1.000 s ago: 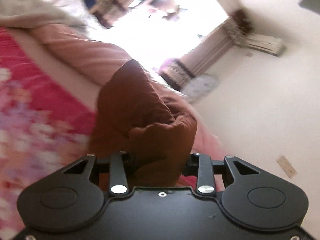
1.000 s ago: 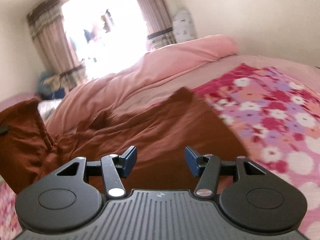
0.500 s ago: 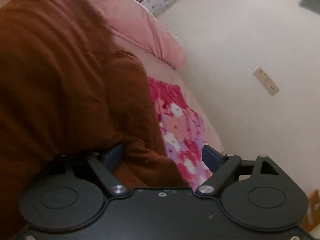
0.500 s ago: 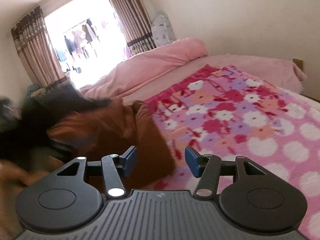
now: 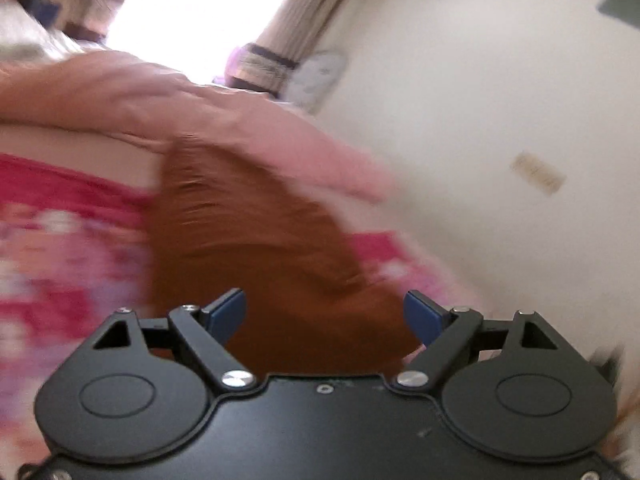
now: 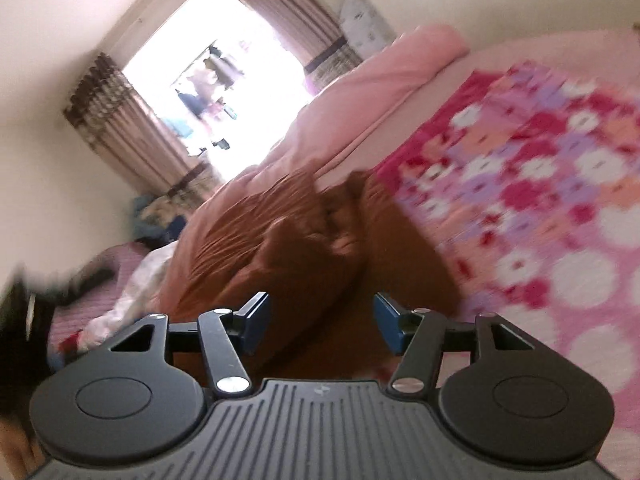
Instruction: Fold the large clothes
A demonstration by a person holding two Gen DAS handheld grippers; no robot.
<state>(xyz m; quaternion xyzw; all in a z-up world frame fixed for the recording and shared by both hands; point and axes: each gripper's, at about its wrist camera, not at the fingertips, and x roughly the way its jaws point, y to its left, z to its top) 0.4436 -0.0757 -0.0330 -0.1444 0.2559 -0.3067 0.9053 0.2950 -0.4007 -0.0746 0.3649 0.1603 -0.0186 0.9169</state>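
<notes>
both grippers empty over a part-folded brown garment

the left gripper is spread with nothing between its fingers, the brown garment lying at its 12 o'clock on the bed. the right gripper is likewise spread; the garment looks bunched and doubled over, so flattening and further folds seem left.

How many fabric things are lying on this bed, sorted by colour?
Brown: 1, the brown garment, bunched.
Plain pink: 1, the pink duvet, heaped along the far side.
Red and pink floral: 1, the floral blanket, spread flat.
Total: 3.
</notes>
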